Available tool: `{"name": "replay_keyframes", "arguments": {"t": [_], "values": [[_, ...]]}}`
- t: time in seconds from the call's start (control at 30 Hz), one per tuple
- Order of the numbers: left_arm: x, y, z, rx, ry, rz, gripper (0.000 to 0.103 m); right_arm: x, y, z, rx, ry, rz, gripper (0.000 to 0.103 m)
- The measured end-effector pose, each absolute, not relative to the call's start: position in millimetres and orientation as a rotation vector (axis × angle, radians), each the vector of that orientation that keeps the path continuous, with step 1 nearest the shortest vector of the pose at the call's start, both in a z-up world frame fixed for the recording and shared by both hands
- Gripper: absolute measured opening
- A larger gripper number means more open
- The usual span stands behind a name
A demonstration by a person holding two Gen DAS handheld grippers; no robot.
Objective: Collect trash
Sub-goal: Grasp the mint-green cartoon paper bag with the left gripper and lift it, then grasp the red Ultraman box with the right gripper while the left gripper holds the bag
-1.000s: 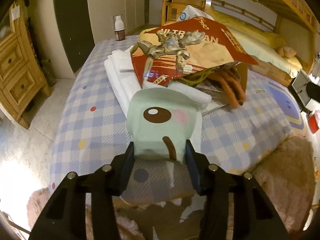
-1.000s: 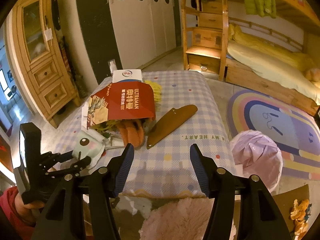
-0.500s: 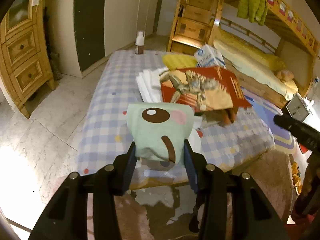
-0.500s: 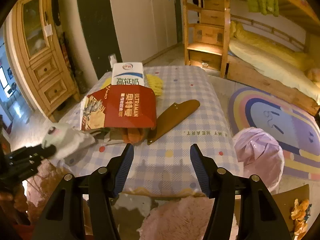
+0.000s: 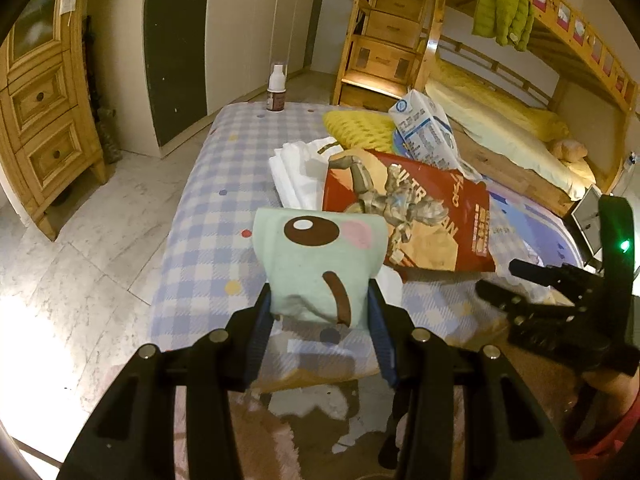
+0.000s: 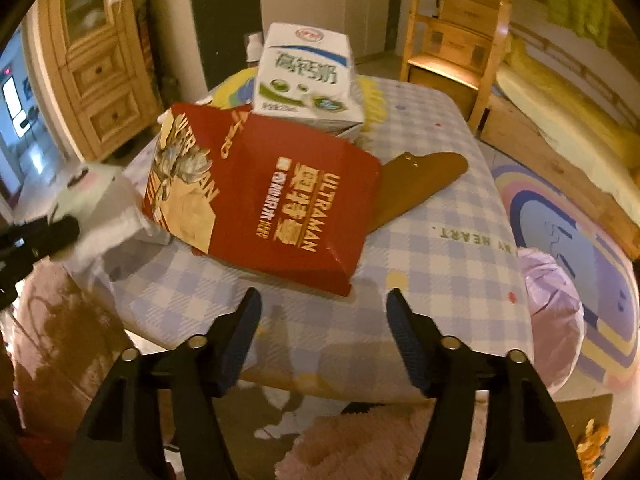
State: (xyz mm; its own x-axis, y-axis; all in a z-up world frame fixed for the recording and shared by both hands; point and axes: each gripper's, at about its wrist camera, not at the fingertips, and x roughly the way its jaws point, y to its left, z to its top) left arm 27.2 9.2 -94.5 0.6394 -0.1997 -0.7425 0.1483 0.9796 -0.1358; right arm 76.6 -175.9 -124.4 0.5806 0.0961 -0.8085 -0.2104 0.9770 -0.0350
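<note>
Left wrist view: left tool [image 5: 320, 312] clamps a mint-green pouch [image 5: 320, 264] — right tool [image 6: 324, 320] gapes, holding nothing.

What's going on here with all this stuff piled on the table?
A person is clearing trash with a tool in each hand. The left tool grips a mint-green packet with a cartoon face, held above the table's edge. The right tool is open and empty, pointed at the red bag and milk carton.

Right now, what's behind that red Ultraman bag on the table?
A white milk carton stands behind the red bag, with a yellow cloth beside it and a brown sheath poking out to the right. Whatever lies under the bag is hidden.
</note>
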Motion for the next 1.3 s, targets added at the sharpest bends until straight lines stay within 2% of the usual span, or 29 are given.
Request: {"name": "replay_keyframes", "arguments": {"t": [0.1, 0.27, 0.6, 0.73, 0.8, 0.9, 1.0, 1.3], "values": [[32, 9, -96, -0.069, 0.854, -0.202, 0.043, 79, -168, -126, -0.17, 0.92, 0.169, 0.076], [36, 6, -96, -0.071, 0.849, -0.212, 0.043, 84, -148, -132, -0.268, 0.883, 0.128, 0.078], [33, 12, -88, -0.086, 0.829, -0.209, 0.043, 68, -134, -102, -0.298, 0.703, 0.139, 0.075], [30, 12, -76, -0.079, 0.798, -0.212, 0.043, 68, -125, -88, -0.326, 0.676, 0.167, 0.06], [29, 13, -71, -0.075, 0.784, -0.21, 0.043, 70, -120, -86, -0.339, 0.684, 0.185, 0.045], [28, 17, -64, -0.072, 0.765, -0.202, 0.043, 71, -113, -81, -0.376, 0.684, 0.199, 0.03], [29, 22, -57, -0.076, 0.743, -0.195, 0.043, 72, -113, -75, -0.381, 0.679, 0.209, 0.022], [31, 18, -29, -0.063, 0.662, -0.198, 0.043, 85, -143, -39, -0.18, 0.682, 0.264, 0.012]]}}
